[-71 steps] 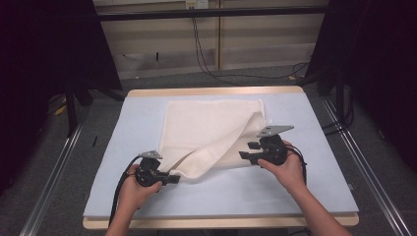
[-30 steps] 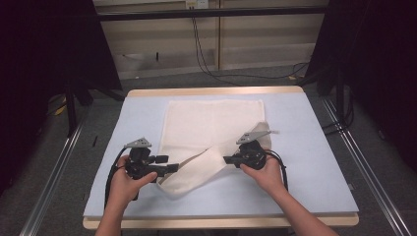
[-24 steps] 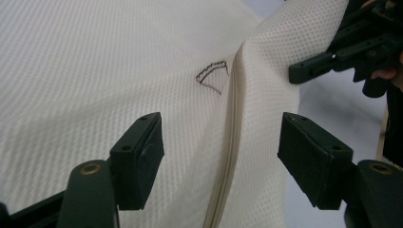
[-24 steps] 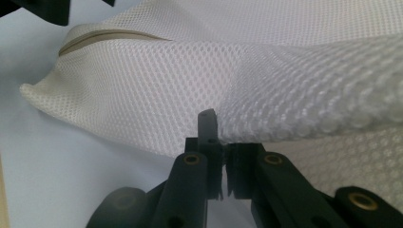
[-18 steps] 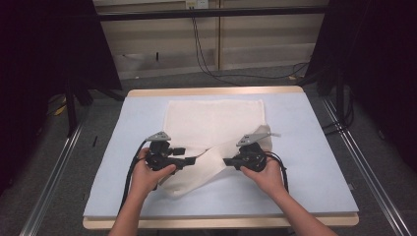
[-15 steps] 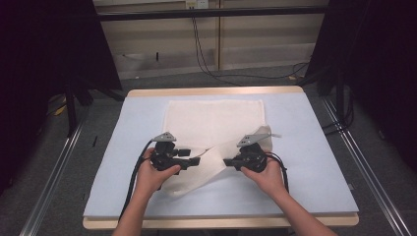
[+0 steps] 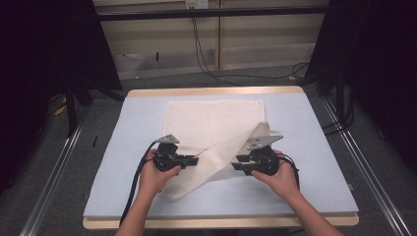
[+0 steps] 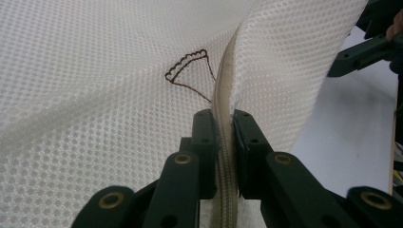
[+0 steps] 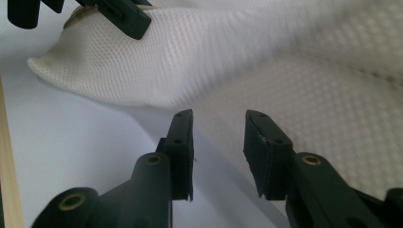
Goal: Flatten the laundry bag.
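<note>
Grey carpet and dark curtains surround the pale blue padded tabletop [image 7: 319,147] with its wooden rim. On it lies the large cream mesh-weave cloth [image 7: 211,123], spread flat across the middle toward twelve o'clock, its right edge folded over diagonally so the loose corner trails down toward six o'clock. A small brown stitched fan-shaped emblem [image 8: 187,71] sits on the weave, just beyond the left fingers in the left gripper view.

Both of the person's forearms come in from six o'clock. The left gripper [image 7: 189,161], at about eight o'clock of the cloth's centre, has just been closing; its fingers [image 8: 206,142] now pinch the cloth's thick hemmed edge, which runs up between them. The right gripper [image 7: 237,166], at about four o'clock of the centre, has just been opening; its fingers [image 9: 183,142] stand a narrow gap apart with nothing between them, the cloth lying just ahead, untouched by the pads. The two grippers face each other across the folded strip.
</note>
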### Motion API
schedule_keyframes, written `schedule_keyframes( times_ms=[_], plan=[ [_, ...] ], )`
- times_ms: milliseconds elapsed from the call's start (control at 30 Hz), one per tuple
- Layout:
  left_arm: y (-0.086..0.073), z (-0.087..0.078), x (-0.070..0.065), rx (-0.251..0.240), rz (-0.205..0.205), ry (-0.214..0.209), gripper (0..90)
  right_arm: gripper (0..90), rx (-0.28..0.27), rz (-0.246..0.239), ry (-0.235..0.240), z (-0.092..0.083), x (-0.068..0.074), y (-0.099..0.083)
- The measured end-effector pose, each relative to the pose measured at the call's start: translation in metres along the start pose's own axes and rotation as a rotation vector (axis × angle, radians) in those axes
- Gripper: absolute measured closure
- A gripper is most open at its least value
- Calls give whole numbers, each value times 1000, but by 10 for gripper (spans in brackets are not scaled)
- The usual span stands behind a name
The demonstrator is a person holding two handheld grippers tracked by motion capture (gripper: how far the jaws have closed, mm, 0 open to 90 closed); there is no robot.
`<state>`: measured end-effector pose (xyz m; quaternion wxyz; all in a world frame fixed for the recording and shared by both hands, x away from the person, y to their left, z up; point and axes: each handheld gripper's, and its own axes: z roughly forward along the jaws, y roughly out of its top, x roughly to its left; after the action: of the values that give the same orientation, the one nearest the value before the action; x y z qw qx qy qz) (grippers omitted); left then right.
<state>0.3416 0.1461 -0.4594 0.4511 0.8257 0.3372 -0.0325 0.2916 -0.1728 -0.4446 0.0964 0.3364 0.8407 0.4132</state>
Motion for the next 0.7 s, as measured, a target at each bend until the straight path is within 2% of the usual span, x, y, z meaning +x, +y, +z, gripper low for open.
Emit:
schedule_keyframes(
  times_ms=[100, 200, 333, 533, 667, 700],
  plan=[
    [0, 0, 0, 2, 1, 1, 813, 650, 0, 4, -13, -12, -8, -8],
    [0, 0, 0, 2, -4, 0, 812, 754, -5, 1, -28, -24, -17, -16],
    [0, -1, -1, 5, -3, -1, 810, 837, -7, -12, -69, -38, -30, -26],
    [-1, -4, -5, 3, 19, -7, 807, 888, -1, -4, -112, -48, -46, -37],
    [-3, -7, -8, 0, 38, -17, 805, 900, -8, 30, -126, -53, -60, -44],
    [-4, -8, -9, -1, 42, -14, 804, 900, -3, 38, -145, -55, -63, -46]
  ],
)
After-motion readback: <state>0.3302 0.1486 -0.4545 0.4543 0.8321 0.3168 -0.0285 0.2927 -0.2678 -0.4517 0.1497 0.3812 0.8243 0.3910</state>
